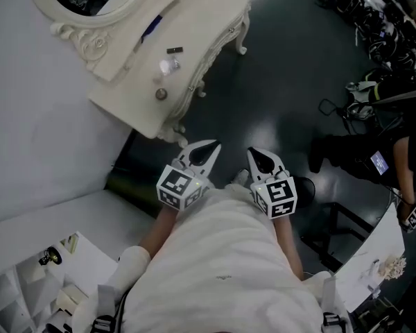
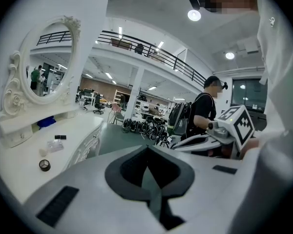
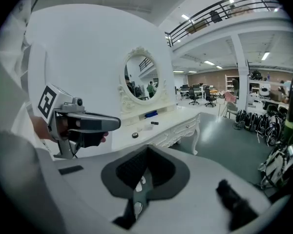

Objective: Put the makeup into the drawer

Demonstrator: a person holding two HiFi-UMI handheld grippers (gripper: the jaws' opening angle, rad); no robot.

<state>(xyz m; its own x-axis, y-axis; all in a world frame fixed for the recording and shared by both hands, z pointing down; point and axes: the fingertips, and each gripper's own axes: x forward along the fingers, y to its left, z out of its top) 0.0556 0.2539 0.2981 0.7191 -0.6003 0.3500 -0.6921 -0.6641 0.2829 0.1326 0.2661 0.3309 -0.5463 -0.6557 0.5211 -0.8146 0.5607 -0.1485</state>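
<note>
Makeup (image 1: 168, 66), four pieces, lies on one table (image 1: 208, 12); left gripper (image 1: 208, 150) and right gripper (image 1: 258, 159) jaws are closed, empty.

right hand-held gripper (image 3: 146, 149), jaws together and empty, faces the white dressing table (image 3: 178, 126).

A white carved bench (image 1: 201, 12) with an oval mirror (image 3: 141, 79) stands against a plain white wall (image 3: 83, 43) on the left. The floor (image 1: 277, 82) is dark, glossy green. To the right the hall opens wide, with a white column (image 2: 136, 89), a mezzanine with a black railing (image 2: 151, 50) above, round ceiling lamps (image 2: 194, 15) and office chairs (image 3: 201, 95) far off.
</note>
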